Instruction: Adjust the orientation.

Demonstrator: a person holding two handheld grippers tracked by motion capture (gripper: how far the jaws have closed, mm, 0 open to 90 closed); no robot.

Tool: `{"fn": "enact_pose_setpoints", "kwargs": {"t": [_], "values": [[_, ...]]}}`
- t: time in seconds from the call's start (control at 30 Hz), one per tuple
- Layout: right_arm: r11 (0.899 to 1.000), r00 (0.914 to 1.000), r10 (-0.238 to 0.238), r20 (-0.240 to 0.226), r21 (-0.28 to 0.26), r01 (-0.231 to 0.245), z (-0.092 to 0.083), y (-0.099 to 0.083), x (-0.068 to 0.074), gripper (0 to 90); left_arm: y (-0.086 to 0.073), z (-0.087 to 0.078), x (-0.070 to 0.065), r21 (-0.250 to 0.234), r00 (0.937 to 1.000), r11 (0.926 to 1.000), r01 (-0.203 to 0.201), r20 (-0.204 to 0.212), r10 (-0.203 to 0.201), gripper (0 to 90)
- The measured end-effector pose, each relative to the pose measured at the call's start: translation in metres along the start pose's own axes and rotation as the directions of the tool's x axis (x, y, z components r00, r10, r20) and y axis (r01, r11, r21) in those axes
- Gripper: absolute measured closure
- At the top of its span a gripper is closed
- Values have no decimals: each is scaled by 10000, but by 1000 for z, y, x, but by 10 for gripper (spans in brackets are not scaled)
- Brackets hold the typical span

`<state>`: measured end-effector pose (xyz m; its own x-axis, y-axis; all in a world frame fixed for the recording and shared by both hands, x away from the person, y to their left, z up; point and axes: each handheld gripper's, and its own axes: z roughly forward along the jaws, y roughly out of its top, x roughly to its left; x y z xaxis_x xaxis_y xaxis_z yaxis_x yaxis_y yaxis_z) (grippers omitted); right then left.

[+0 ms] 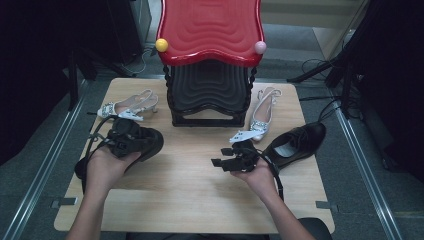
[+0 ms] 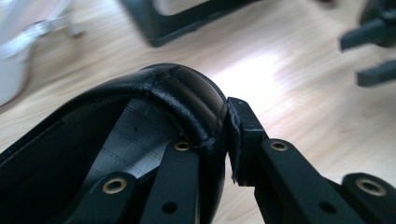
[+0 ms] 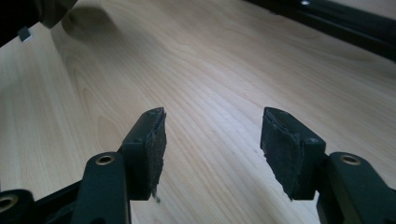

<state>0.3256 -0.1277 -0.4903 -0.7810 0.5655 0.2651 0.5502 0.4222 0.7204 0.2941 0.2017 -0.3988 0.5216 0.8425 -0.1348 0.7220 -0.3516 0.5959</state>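
Clamped in the left gripper [image 2: 224, 140] by its heel rim, a glossy black shoe [image 1: 145, 142] with a pale insole sits at the wooden table [image 1: 190, 175]'s left, seemingly lifted. Rightward, the right gripper [image 3: 212, 140] gapes empty over bare wood.

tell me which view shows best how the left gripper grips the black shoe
The left gripper view: the left gripper is shut on the heel rim of the black shoe, one jaw inside, one outside. The high view shows that shoe mostly hidden under the hand. The right gripper view shows bare table.
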Motion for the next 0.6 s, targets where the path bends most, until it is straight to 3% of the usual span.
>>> {"fn": "enact_pose_setpoints", "kwargs": {"t": [0.13,0.27,0.53,0.6], "values": [[9988,9991,386,167,-315,-381,-13,-3,-10,422,13,15,-20,287,9974,9989,-367,634,348,825],[9965,9973,656,320,-543,-638,-24,-7,-18,424,25,34,-39,543,9871,9962,-678,1489,591,824],[9942,9947,916,460,-610,-888,-34,-15,-23,429,40,62,-68,895,9772,9866,-1364,1755,1192,823],[9941,9944,941,487,-590,-912,-35,-16,-23,428,43,73,-80,1036,9719,9820,-1579,1924,1360,823]]}}
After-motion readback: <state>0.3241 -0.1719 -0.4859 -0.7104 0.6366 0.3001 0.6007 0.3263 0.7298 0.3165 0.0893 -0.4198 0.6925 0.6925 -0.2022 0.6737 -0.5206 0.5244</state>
